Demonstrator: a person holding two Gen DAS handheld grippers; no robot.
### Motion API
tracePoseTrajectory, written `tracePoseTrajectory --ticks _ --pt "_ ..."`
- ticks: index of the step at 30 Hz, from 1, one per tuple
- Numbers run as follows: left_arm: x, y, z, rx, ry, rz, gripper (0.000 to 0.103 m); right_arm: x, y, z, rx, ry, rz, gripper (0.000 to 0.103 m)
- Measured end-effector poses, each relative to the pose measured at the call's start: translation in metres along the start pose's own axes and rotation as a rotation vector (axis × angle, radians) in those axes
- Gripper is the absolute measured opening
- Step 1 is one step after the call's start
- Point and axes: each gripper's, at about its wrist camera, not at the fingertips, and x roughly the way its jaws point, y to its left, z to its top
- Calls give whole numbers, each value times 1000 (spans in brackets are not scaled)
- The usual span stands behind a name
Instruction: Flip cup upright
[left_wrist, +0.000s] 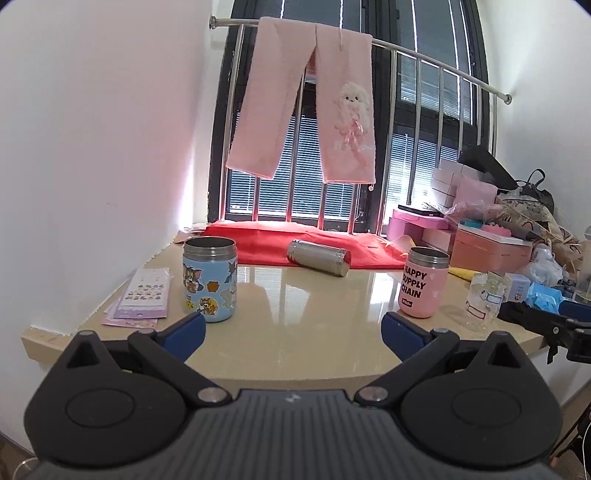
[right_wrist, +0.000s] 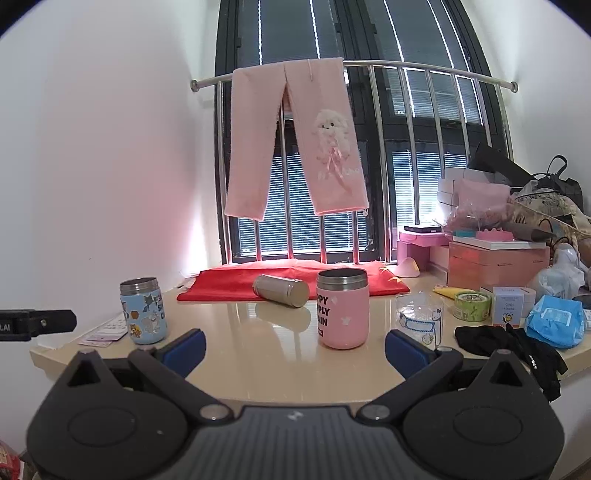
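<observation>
A plain steel cup lies on its side at the back of the beige table, partly on a red cloth; it also shows in the right wrist view. A blue cartoon cup stands upright at the left. A pink cup stands upright at the right. My left gripper is open and empty near the table's front edge. My right gripper is open and empty, in front of the pink cup.
A clear glass stands right of the pink cup. Boxes and bags crowd the right side, with a black cloth near the front. Sticker sheets lie at the left. Pink trousers hang on the window rail.
</observation>
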Motion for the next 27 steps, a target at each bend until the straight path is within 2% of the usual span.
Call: tracePoseTrajectory --ticks 27 --pt "-1 0 -2 9 -2 -16 103 -1 0 -1 -6 -2 6 103"
